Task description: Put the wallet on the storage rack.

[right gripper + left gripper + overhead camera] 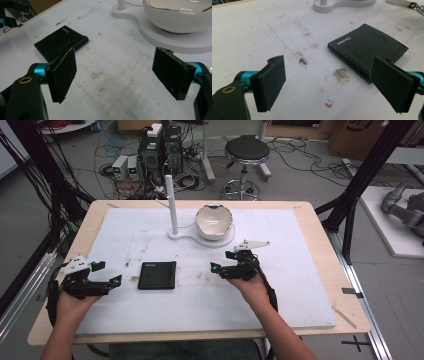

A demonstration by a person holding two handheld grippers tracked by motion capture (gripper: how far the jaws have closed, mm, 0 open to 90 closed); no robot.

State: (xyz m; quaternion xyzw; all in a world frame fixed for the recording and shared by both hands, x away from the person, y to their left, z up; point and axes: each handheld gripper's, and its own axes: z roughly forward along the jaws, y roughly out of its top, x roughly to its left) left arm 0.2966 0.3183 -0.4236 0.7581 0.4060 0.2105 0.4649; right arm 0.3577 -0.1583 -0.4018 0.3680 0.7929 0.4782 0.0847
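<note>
A black folded wallet [156, 275] lies flat on the white mat, left of centre. My left gripper [107, 274] rests near the mat's left edge, a short way left of the wallet, and is open with nothing between its jaws. In the left gripper view the wallet [367, 46] lies just beyond the right jaw of my left gripper [332, 80]. My right gripper [221, 261] sits right of the wallet and in front of the bowl, open and empty. The right gripper view has the wallet [60, 42] beyond the left jaw of my right gripper [115, 75].
A white bowl [214, 221] sits on a white stand base [186, 236] with an upright post [171, 205] at the mat's far middle; the bowl [180, 15] is close ahead of the right gripper. Beyond the table are a stool [246, 155], computers and cables.
</note>
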